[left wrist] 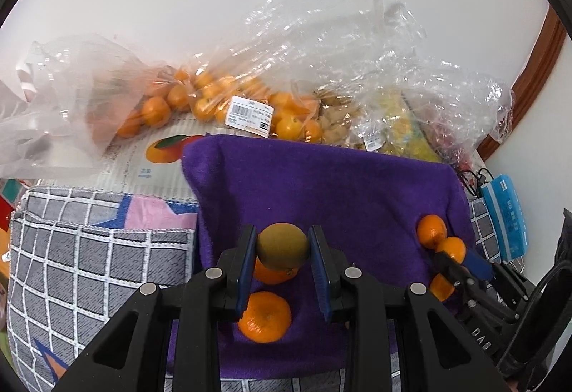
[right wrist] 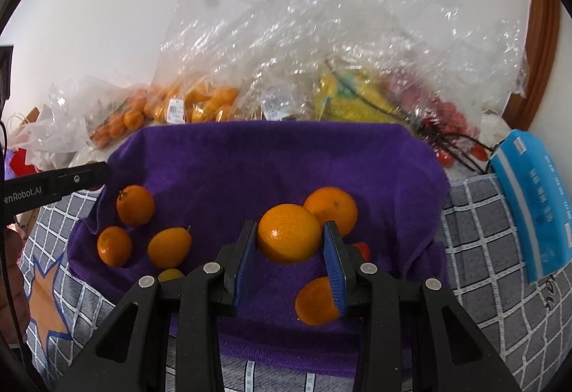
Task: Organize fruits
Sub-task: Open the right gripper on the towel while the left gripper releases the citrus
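The left gripper (left wrist: 283, 249) clamps a greenish-yellow citrus (left wrist: 283, 245) above the purple towel (left wrist: 321, 184). The right gripper (right wrist: 289, 242) pinches an orange mandarin (right wrist: 289, 233). Both look light, round and soft-skinned, best held across the middle.

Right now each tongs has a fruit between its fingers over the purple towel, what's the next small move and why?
Probably lower the left tongs and release its greenish citrus beside the oranges already on the purple towel. It hangs just above that cluster, so little travel is needed; the right tongs can follow with its orange.
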Tool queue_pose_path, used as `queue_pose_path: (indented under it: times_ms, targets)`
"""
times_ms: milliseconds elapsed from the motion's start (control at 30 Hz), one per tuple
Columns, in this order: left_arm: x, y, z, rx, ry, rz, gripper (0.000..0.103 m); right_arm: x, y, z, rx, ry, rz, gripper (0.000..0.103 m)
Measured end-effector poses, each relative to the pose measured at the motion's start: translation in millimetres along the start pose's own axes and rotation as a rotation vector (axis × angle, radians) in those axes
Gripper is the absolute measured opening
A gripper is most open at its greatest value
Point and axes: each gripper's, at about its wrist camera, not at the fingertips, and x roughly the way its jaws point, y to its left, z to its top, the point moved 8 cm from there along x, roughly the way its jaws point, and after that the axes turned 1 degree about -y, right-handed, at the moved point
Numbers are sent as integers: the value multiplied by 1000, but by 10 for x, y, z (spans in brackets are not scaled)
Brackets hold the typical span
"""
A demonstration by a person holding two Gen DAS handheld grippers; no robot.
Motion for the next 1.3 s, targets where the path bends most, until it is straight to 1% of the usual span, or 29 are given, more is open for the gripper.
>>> queue_pose_path:
  times_ms: [300, 467, 733, 900, 1067, 1300]
  targets:
    - [168, -207, 31, 27, 21, -46, 28, 161, 109, -111, -34, 42, 35, 37]
    - [303, -297, 57, 32, 39, -68, 28, 221, 93, -148, -22, 60, 43, 37]
    - [512, -311, 61, 39, 59, -64, 28, 247, 53, -149, -22, 53, 21, 37]
    - [624, -320, 24, 42, 84, -96, 28, 224, 37, -161, -25, 48, 23, 37]
    - [668, -347, 2, 74, 83, -89, 28, 222, 24, -165, -26, 45, 23, 37]
    - [700, -425, -12, 107, 86, -81, 28, 188, 2, -174, -12, 47, 53, 37]
